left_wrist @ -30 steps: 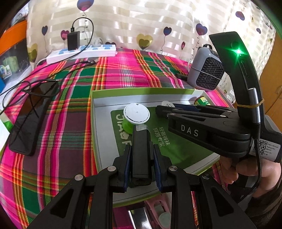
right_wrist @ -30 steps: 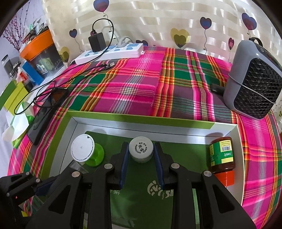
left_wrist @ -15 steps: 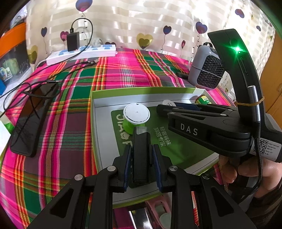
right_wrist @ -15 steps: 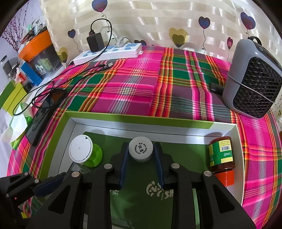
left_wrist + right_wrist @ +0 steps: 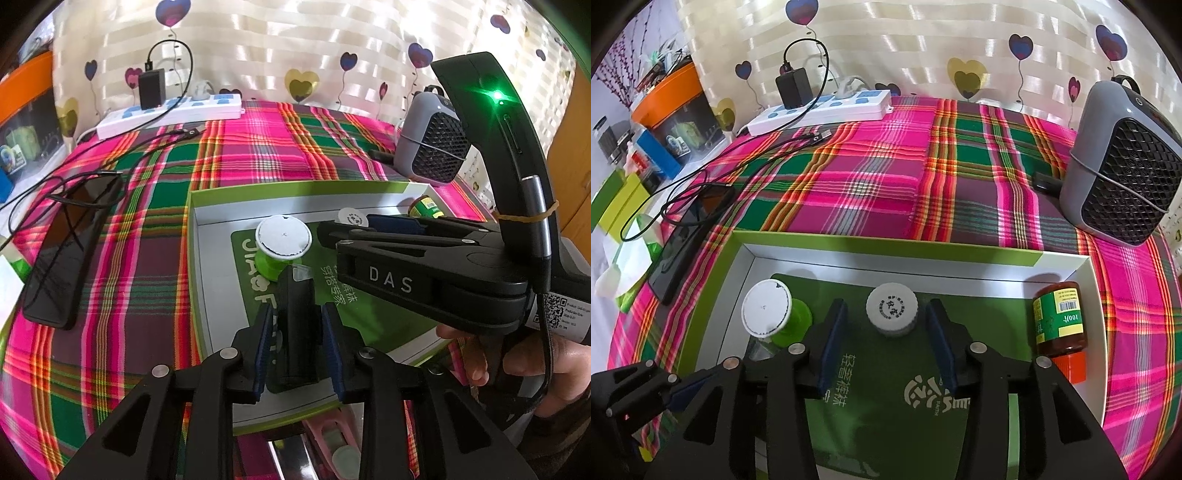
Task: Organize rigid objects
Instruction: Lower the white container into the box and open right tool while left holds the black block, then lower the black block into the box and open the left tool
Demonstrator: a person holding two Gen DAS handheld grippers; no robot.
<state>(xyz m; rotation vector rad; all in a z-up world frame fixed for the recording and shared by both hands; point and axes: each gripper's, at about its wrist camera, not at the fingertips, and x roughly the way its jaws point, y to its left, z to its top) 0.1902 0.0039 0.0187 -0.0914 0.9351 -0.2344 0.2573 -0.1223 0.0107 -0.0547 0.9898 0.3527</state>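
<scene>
A green-rimmed white tray (image 5: 207, 280) (image 5: 886, 260) lies on the plaid cloth. My left gripper (image 5: 295, 314) has its jaws apart beside a black rectangular object (image 5: 295, 332) resting in the tray. My right gripper (image 5: 886, 325) is open around a white-capped bottle (image 5: 892, 309) that stands in the tray; it also shows in the left wrist view (image 5: 424, 273). A green spool with a white top (image 5: 282, 240) (image 5: 768, 314) stands at the tray's left. A brown jar with a green label (image 5: 1058, 319) lies at the right.
A grey heater (image 5: 1126, 162) stands at the back right. A white power strip with a charger (image 5: 820, 107) lies at the back. A black phone with cables (image 5: 70, 251) lies left of the tray. Boxes and clutter (image 5: 639, 147) sit beyond the left edge.
Both grippers have opened: the right has let go of the white-capped bottle, the left of the black object. Both objects now rest in the tray.
</scene>
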